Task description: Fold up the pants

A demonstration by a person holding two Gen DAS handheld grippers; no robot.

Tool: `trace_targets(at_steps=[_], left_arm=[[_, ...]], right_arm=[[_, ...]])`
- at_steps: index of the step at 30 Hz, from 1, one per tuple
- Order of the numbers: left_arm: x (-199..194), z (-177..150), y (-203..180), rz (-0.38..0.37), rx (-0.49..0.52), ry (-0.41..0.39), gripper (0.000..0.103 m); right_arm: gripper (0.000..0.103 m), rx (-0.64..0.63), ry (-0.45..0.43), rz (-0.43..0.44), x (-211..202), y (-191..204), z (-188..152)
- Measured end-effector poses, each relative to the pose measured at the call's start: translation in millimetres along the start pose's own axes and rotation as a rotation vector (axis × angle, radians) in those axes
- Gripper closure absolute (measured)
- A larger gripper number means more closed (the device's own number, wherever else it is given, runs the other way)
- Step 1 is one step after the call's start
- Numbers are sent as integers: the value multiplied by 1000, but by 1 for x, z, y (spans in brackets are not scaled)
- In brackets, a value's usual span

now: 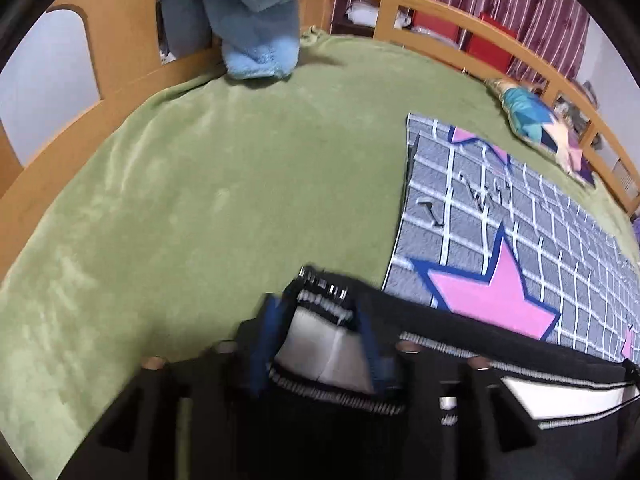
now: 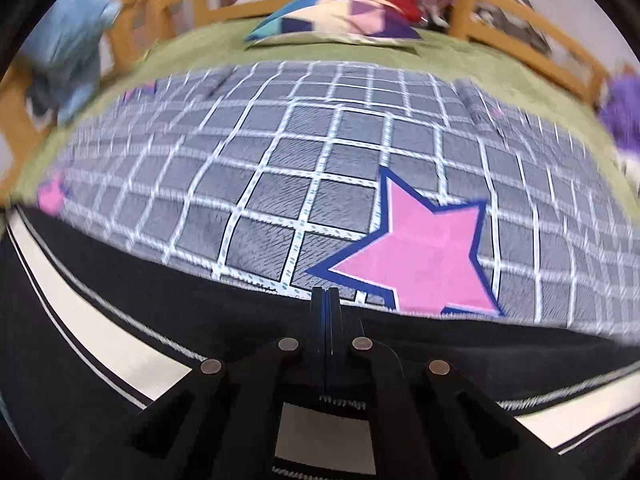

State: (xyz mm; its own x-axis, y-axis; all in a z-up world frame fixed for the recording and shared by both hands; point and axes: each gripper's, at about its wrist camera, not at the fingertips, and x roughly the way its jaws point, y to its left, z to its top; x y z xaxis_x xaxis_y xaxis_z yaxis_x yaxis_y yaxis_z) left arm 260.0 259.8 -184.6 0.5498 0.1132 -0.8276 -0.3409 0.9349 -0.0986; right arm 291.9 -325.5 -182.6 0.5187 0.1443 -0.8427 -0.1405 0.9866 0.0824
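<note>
The black pants (image 1: 424, 320) with white side stripes lie across the near edge of a grey checked blanket (image 1: 520, 208) with pink stars. My left gripper (image 1: 318, 320) stands open at the pants' left end. A corner of the fabric with its white stripe lies between the blue fingers (image 1: 264, 344). In the right wrist view the pants (image 2: 160, 300) stretch from left to right below the blanket (image 2: 320, 152). My right gripper (image 2: 326, 292) is shut, with its tips at the far edge of the black fabric and pinched on it.
A green bed cover (image 1: 220, 180) lies under everything. A blue plush toy (image 1: 260, 20) sits at the far left corner. A colourful pillow (image 2: 332, 20) lies by the wooden bed rail (image 1: 440, 12). Something purple (image 2: 624, 112) is at the right edge.
</note>
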Motion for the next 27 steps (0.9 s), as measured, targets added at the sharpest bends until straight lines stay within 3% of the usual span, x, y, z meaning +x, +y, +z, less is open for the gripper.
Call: trace_targets(at_steps=[2, 4, 6, 8, 9, 13, 17, 22, 27], left_arm=[[-14, -5, 4, 4, 10, 0, 49], [-38, -16, 10, -11, 21, -24, 45], [-63, -31, 19, -36, 14, -42, 41], [-86, -49, 31, -69, -9, -49, 41], [-98, -61, 37, -86, -21, -49, 41], [-124, -114, 59, -159, -70, -32, 41], [-110, -152, 84, -266, -202, 20, 42], [-74, -154, 101, -370, -359, 12, 49], [-49, -144, 116, -416, -477, 3, 66]], right_arm=[[102, -3, -11, -16, -12, 2, 0], [95, -13, -33, -22, -32, 3, -7], [82, -3, -52, -14, -51, 6, -15], [59, 28, -83, -21, -72, 7, -27], [57, 43, -96, -29, -81, 7, -34], [56, 93, -104, -45, -107, 8, -61], [56, 142, -106, -29, -127, 8, -85], [56, 174, -78, -22, -151, 5, -111], [56, 215, -89, -15, -174, 3, -128]])
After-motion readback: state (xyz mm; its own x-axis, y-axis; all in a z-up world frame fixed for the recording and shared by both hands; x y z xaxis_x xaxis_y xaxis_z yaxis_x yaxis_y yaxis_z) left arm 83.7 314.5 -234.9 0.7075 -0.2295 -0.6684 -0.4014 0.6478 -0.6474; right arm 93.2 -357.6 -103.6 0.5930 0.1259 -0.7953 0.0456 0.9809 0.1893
